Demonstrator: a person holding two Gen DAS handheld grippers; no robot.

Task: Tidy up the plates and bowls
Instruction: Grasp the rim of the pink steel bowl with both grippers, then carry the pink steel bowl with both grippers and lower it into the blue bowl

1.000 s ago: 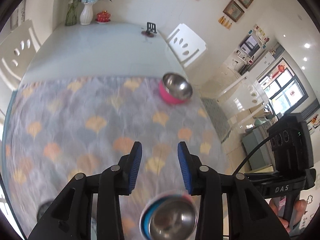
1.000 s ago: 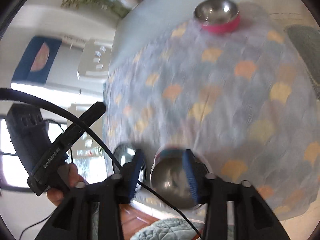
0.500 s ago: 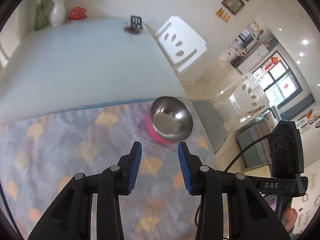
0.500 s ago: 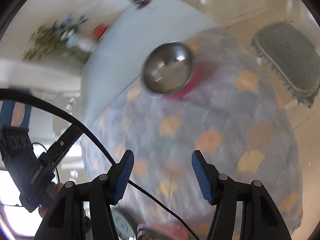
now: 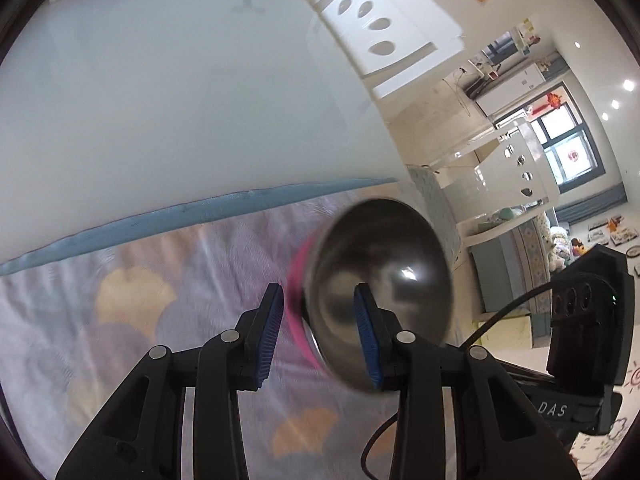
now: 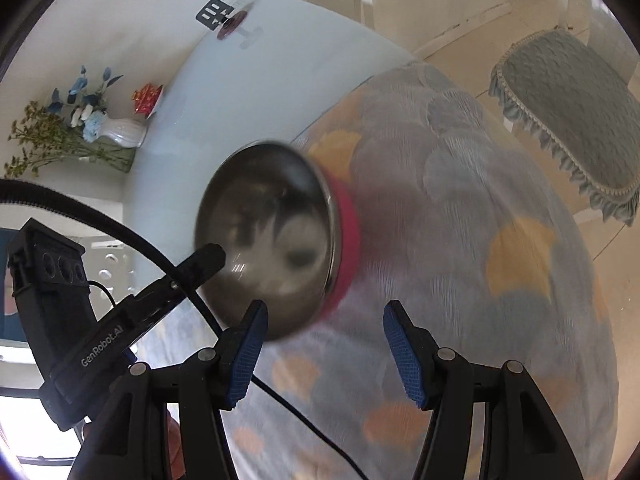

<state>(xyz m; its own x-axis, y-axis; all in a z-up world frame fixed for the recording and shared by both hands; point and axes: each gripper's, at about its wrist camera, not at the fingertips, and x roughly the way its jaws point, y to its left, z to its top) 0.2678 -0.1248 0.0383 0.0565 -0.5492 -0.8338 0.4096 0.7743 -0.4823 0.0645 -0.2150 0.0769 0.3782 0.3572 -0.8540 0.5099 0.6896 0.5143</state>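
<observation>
Straddling the rim of a steel bowl with a pink outer shell point(image 5: 380, 280), the left gripper point(image 5: 318, 330) is part open, not clamped. The right gripper point(image 6: 324, 352) gapes wide, empty, near the bowl, which sits on a patterned tablecloth point(image 6: 480, 300).

Steel-grey inside, hot-pink outside: bowl point(image 5: 380, 292); pale lilac-grey with orange and yellow fan shapes, edged in blue: cloth point(image 5: 132, 296); glossy pale blue-white: desk point(image 5: 180, 92); black frame with ribbed blue pads point(image 5: 272, 336): left gripper point(image 5: 318, 334); same black and blue: right gripper point(image 6: 324, 354); white: chair point(image 5: 384, 36); white with blue and white flowers: vase point(image 6: 124, 132); red and gold: ornament point(image 6: 147, 97); grey-green with fringed edge: cushion point(image 6: 568, 112).
</observation>
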